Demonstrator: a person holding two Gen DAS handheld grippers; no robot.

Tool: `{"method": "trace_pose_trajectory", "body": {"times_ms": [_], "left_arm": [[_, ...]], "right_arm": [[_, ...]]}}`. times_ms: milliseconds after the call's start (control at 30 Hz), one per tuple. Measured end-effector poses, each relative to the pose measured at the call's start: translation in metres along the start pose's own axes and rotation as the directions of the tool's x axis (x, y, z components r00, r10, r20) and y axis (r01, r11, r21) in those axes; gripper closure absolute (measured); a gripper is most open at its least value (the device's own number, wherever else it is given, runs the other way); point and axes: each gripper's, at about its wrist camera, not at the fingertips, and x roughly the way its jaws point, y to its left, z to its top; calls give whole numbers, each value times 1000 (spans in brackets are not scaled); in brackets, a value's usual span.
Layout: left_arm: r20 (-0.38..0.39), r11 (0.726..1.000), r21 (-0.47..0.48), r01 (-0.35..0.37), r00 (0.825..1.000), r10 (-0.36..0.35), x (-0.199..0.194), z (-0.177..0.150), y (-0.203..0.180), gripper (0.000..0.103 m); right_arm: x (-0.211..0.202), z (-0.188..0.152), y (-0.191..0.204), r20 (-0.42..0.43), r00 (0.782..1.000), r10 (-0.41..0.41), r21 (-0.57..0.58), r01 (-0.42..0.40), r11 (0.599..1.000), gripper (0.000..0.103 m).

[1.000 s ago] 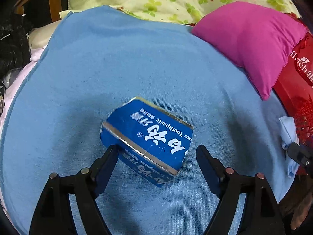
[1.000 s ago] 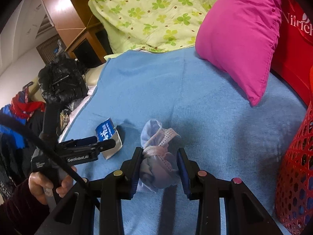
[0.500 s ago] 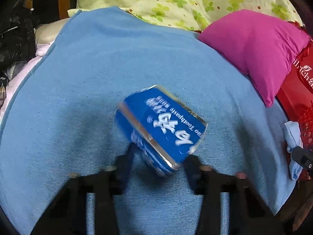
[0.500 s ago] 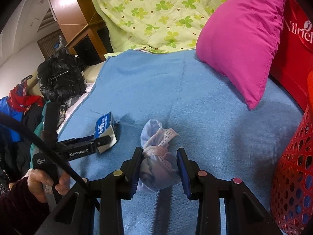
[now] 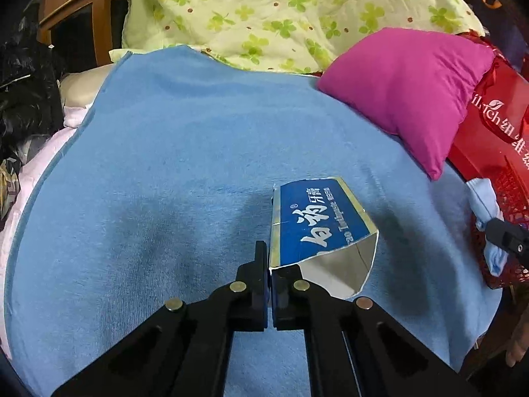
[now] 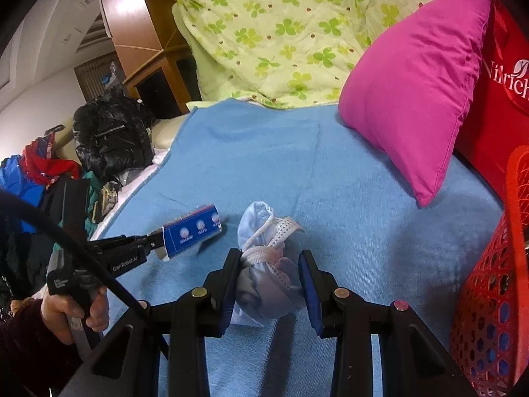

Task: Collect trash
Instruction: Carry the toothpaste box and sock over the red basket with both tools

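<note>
My left gripper [image 5: 271, 271] is shut on one wall of a torn blue toothpaste box [image 5: 317, 228] and holds it above the blue blanket [image 5: 185, 172]. From the right wrist view the box [image 6: 193, 231] hangs from the left gripper [image 6: 155, 241] at the left. My right gripper [image 6: 269, 278] is shut on a crumpled light blue face mask [image 6: 267, 284] with white straps, held over the blanket. The mask [image 5: 486, 208] also shows at the right edge of the left wrist view.
A red mesh basket [image 6: 492, 297] stands at the right edge of the bed, beside a red bag [image 6: 496, 99]. A pink pillow [image 6: 413, 92] and a green clover quilt [image 6: 281, 33] lie at the back. Dark clothes [image 6: 105, 135] pile up on the left.
My left gripper has shut on the box's wall and lifted it, turning its open end toward the camera. The right gripper has stayed shut on the mask and risen slightly.
</note>
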Motion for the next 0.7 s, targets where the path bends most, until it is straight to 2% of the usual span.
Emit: {"method": "trace_pose_trajectory", "body": {"times_ms": [67, 333, 567, 700], "left_arm": [[13, 1000, -9, 12, 1000, -12, -6, 1, 4, 101], [116, 999, 27, 32, 993, -35, -61, 0, -36, 101], [224, 993, 117, 24, 973, -50, -100, 26, -96, 101], [273, 982, 189, 10, 960, -62, -119, 35, -136, 101]], "right_arm": [[-7, 1, 1, 26, 1000, 6, -6, -6, 1000, 65], [-50, 9, -1, 145, 989, 29, -4, -29, 1000, 65], [-102, 12, -22, 280, 960, 3, 37, -14, 999, 63], [-127, 8, -47, 329, 943, -49, 88, 21, 996, 63]]}}
